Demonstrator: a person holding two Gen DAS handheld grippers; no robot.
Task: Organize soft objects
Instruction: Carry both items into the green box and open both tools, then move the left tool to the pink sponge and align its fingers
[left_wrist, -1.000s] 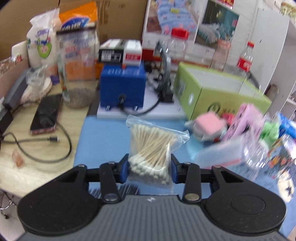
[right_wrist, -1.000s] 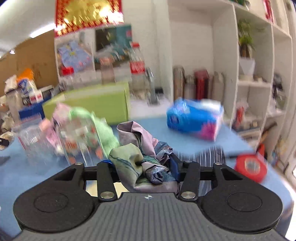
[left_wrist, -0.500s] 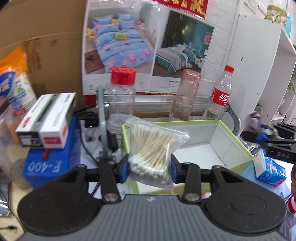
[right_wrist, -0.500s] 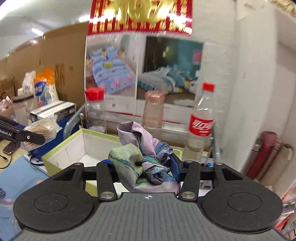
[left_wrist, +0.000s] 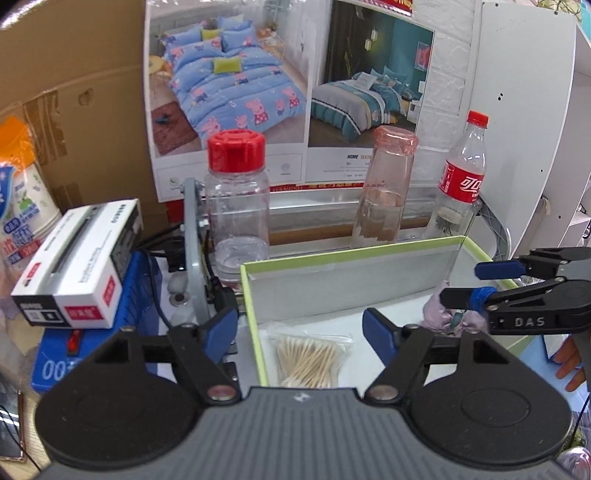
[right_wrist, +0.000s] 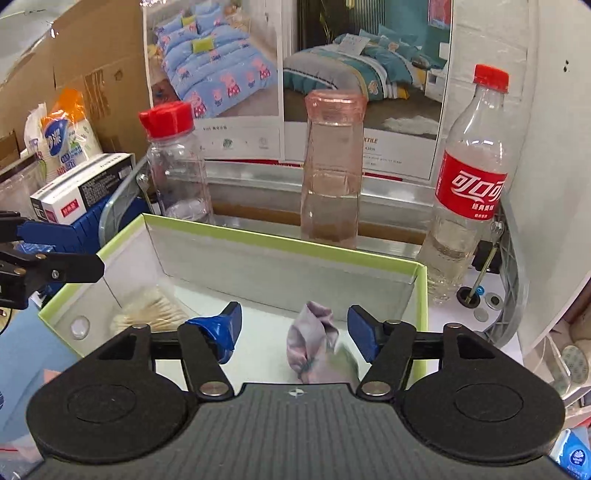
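Note:
A green-rimmed white box (left_wrist: 351, 254) (right_wrist: 280, 242) stands open below both grippers. A clear bag of cotton swabs (left_wrist: 310, 360) lies on its floor at the left end; it also shows in the right wrist view (right_wrist: 151, 312). A crumpled purple and green cloth (right_wrist: 317, 345) lies at the box's right end, seen partly in the left wrist view (left_wrist: 441, 315). My left gripper (left_wrist: 301, 330) is open and empty above the swabs. My right gripper (right_wrist: 293, 332) is open and empty above the cloth; it shows from the side in the left wrist view (left_wrist: 465, 284).
Behind the box stand a red-capped clear jar (left_wrist: 236, 199), a pink glass bottle (left_wrist: 388, 184) and a cola bottle (left_wrist: 460, 181). A white carton (left_wrist: 77, 266) sits on a blue device to the left. A white shelf unit (left_wrist: 524, 110) rises at the right.
Both grippers have opened over the box. The swab bag has dropped from the left gripper and the cloth from the right; both now lie inside the box.

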